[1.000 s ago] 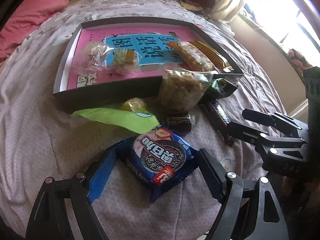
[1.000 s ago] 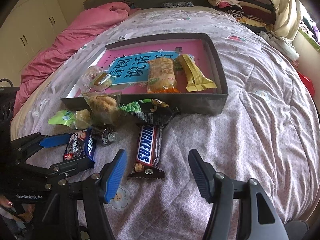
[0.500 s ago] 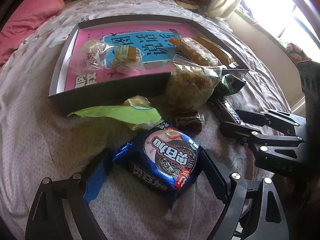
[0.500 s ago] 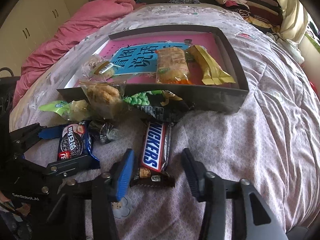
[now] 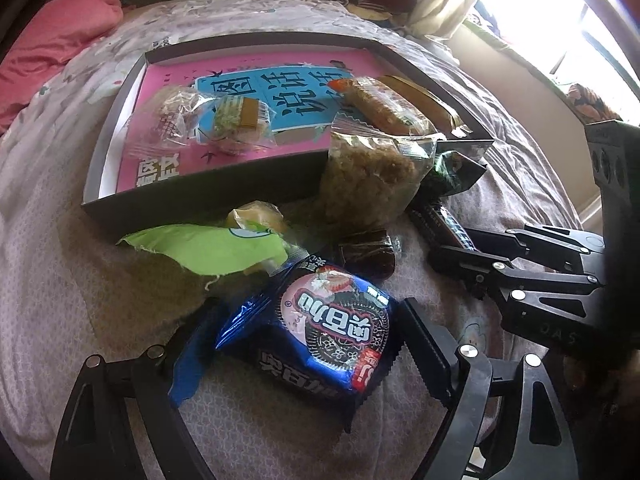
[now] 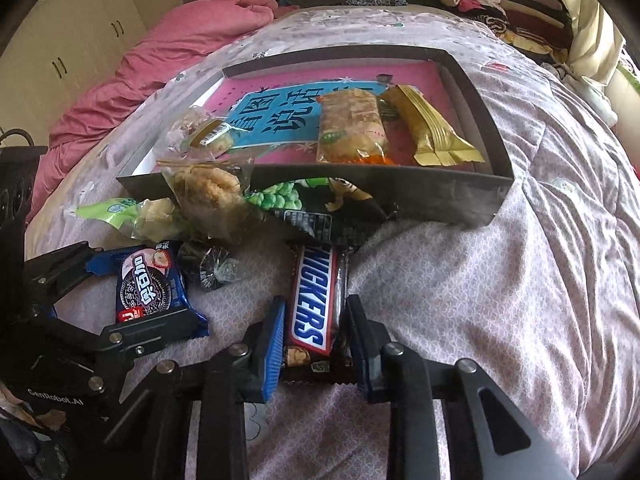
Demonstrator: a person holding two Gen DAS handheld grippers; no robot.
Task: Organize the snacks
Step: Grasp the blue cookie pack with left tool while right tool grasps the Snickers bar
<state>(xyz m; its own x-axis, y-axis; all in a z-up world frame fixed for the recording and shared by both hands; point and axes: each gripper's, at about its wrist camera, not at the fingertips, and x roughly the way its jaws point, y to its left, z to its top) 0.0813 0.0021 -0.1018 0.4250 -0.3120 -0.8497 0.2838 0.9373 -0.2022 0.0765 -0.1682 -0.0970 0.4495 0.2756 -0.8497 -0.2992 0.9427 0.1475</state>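
— while the tray point(image 6: 460, 204) sits behind, where's the chocolate bar point(image 6: 314, 300)?
— between the right gripper point(image 6: 316, 344) fingers, clamped.
— the left gripper point(image 5: 304, 344)?
— pinching the cookie pack point(image 5: 320, 324) on the bedspread point(image 6: 500, 300).

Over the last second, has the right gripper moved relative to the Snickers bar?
Yes. The right gripper advanced toward the tray and its jaws narrowed onto the Snickers bar.

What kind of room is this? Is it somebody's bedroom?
Most likely a bedroom. The snacks and the dark tray lie on a bed with a patterned quilt, a pink duvet is bunched up behind it, and folded clothes are stacked beyond, near pale cupboard doors.
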